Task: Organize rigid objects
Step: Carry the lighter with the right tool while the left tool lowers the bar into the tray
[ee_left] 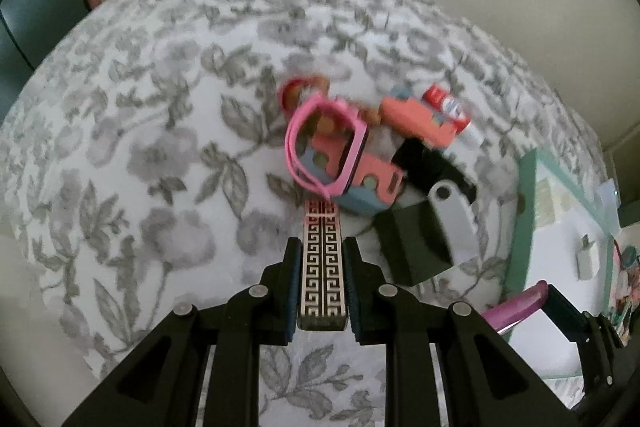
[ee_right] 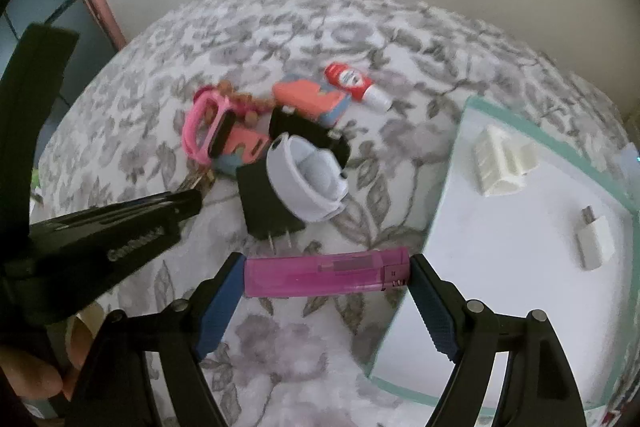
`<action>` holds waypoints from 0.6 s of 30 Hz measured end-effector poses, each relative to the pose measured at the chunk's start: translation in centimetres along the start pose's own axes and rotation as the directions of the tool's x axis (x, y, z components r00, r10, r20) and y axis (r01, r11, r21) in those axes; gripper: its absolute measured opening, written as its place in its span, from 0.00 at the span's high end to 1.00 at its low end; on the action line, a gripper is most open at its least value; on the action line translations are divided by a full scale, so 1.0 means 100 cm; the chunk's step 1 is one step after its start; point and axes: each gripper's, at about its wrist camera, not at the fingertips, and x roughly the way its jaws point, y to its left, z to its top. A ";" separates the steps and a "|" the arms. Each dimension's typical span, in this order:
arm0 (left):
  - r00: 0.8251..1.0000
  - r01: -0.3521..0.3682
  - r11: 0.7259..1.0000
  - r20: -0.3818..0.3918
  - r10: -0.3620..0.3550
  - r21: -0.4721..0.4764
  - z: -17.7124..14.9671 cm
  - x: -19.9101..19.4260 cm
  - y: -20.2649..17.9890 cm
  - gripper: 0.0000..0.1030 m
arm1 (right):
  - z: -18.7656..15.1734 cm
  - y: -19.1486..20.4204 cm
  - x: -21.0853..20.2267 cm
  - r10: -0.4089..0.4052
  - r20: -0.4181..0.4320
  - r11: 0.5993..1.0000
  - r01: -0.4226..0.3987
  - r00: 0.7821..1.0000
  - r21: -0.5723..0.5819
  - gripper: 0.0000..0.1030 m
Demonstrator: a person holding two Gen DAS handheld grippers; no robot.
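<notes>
- Your left gripper (ee_left: pixel 320 247) is clamped tight on a flat patterned bar (ee_left: pixel 322 267) with a black-and-cream key design; the left wrist view shows both pads pressed on its long sides, the bar pointing toward the pile.
- The right wrist view shows that left gripper only from the side, as a dark arm at the left edge, and just the gold-toned tip of the bar past its fingers; the pattern cannot be read there.
- Your right gripper (ee_right: pixel 326 277) holds a pink lighter (ee_right: pixel 326 275) crosswise, the jaws wide and one pad on each end. In the left wrist view only a pink sliver of it shows at lower right.
- The pile lies on the floral cloth (ee_left: pixel 140 147): pink sunglasses (ee_left: pixel 324 151), coral and blue foam blocks (ee_left: pixel 416 119), a red and white tube (ee_left: pixel 446 107), a black plug adapter (ee_left: pixel 412 243) and a white open case (ee_right: pixel 306 179).
- The right wrist view alone shows the adapter's two prongs pointing toward you and the two wells inside the white case, which leans on the adapter.
- The white tray (ee_right: pixel 500 267) with its green rim sits to the right of the pile. The right wrist view shows a white clip (ee_right: pixel 502 163) and a small white USB plug (ee_right: pixel 594 241) well apart in it; the left wrist view catches only the plug and the tray's edge.
- A hand shows at the right wrist view's lower left corner.
</notes>
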 end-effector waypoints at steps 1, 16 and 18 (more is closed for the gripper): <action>1.000 0.000 1.000 0.019 -0.001 0.006 0.001 -0.007 -0.002 0.79 | 0.000 -0.003 -0.005 -0.007 0.017 1.000 0.007 1.000 0.008 0.19; 0.994 0.057 0.979 0.079 -0.073 0.196 0.009 -0.056 -0.103 0.79 | -0.012 -0.086 -0.042 -0.252 0.081 0.941 0.224 0.964 0.255 0.19; 0.992 0.064 0.971 0.087 -0.086 0.231 0.010 -0.064 -0.121 0.79 | -0.017 -0.103 -0.045 -0.290 0.063 0.914 0.257 0.955 0.314 0.19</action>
